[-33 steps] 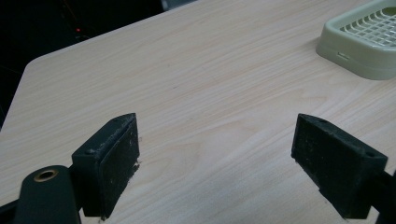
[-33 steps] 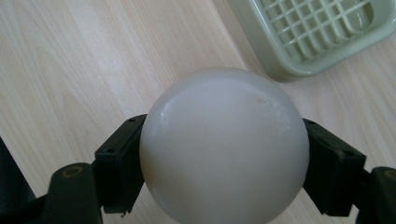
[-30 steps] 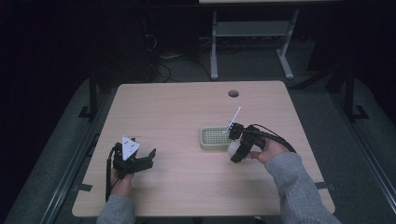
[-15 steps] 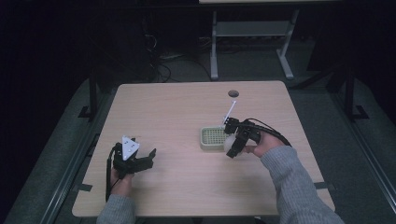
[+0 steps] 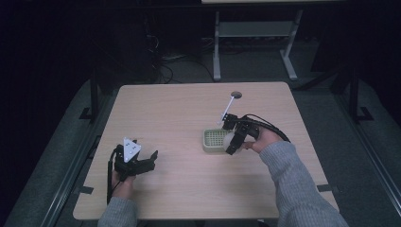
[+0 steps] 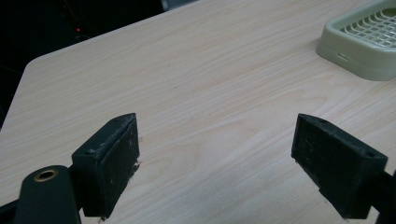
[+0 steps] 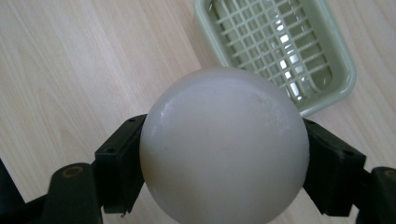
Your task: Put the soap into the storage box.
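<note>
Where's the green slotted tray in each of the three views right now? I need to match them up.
High view: the green tray sits right of the table's centre, just left of the right claw.
Left gripper view: upper right corner, partly cut off by the frame.
Right gripper view: upper right, beyond the white ball the claw holds.
Shared landmark: the tray's grid floor on the pale wood table.

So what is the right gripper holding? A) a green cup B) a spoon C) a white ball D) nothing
C: in the right gripper view the right gripper has its jaws pressed on both sides of a white ball, held above the table beside the green tray.
</note>
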`<state>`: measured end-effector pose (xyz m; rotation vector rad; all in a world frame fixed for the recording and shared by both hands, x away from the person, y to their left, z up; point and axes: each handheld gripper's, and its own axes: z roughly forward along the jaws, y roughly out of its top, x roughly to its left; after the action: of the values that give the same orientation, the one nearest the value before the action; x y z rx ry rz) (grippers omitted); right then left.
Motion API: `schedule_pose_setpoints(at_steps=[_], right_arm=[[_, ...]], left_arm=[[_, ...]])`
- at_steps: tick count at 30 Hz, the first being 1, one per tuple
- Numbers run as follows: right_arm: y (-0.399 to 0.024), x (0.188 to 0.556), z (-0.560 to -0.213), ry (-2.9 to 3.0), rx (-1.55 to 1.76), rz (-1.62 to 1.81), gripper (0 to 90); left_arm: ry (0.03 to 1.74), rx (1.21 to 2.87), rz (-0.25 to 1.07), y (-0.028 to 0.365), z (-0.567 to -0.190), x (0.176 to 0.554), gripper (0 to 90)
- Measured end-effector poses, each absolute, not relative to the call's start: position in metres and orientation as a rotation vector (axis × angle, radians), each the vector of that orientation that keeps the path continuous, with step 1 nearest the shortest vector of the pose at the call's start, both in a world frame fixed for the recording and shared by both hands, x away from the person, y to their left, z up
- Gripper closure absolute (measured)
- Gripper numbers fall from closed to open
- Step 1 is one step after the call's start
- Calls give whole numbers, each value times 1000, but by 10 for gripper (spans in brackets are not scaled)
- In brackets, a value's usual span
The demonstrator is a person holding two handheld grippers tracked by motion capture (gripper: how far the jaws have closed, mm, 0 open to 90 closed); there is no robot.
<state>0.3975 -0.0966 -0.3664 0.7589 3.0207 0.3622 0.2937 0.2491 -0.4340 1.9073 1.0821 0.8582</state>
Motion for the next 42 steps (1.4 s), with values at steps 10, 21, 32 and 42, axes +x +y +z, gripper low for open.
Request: schedule_pose_setpoints(at_steps=[10,21,32,42], right_arm=[[-86,410,-365,3026,748,329,236],[-81,425,-367,3041,779,321,236],[-73,440,-369,3045,799,304,236],[-66,449,-366,3034,784,304,236]], left_arm=[[1083,1904,857,249,-434,294,148],[1084,1902,857,250,-434,294,148],[1090,1899,853,250,-434,294,148],[1085,1900,856,250,-433,294,148]])
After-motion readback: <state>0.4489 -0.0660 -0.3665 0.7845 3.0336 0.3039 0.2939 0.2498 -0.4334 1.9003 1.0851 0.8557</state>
